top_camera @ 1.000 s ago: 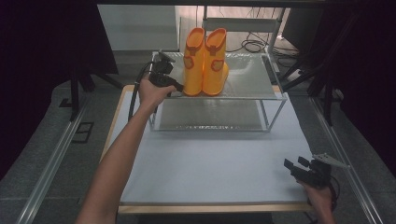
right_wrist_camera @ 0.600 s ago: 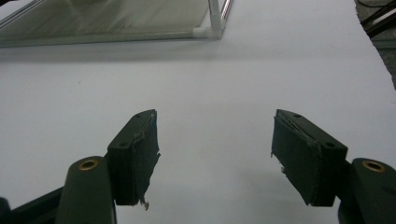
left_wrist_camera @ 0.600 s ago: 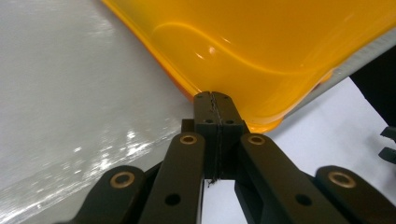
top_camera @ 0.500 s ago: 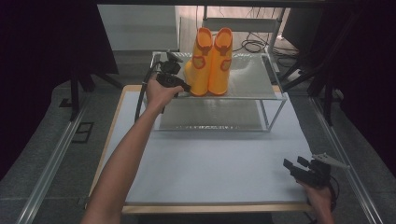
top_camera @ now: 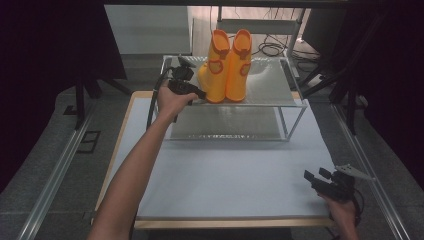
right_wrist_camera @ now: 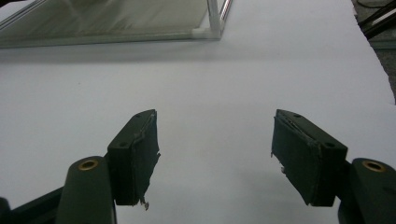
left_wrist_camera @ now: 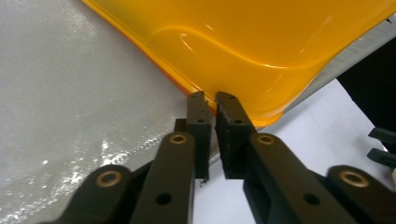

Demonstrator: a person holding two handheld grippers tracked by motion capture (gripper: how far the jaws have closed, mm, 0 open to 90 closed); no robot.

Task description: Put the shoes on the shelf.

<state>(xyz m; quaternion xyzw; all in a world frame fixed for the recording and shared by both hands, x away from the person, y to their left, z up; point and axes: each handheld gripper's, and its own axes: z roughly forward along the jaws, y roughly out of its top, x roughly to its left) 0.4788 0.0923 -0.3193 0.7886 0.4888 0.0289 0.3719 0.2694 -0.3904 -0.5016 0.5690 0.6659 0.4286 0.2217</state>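
A pair of orange rubber boots stands upright on the top shelf of a wire-mesh rack. My left gripper reaches in from the left at the sole of the left boot. In the left gripper view the boot's sole rim lies right at the tips of the left gripper. Its jaws have just been opening and stand a narrow slit apart, with nothing between the pads. My right gripper rests low at the table's front right corner. Its jaws stand wide open over bare tabletop in the right gripper view.
The rack has a lower mesh shelf and thin metal legs on the white table. Dark curtains flank both sides, and cables and stands sit behind the rack. Metal rails run along the floor beside the table.
The boots and my left hand have shifted slightly right and farther back on the top shelf. The right gripper has stayed where it was.
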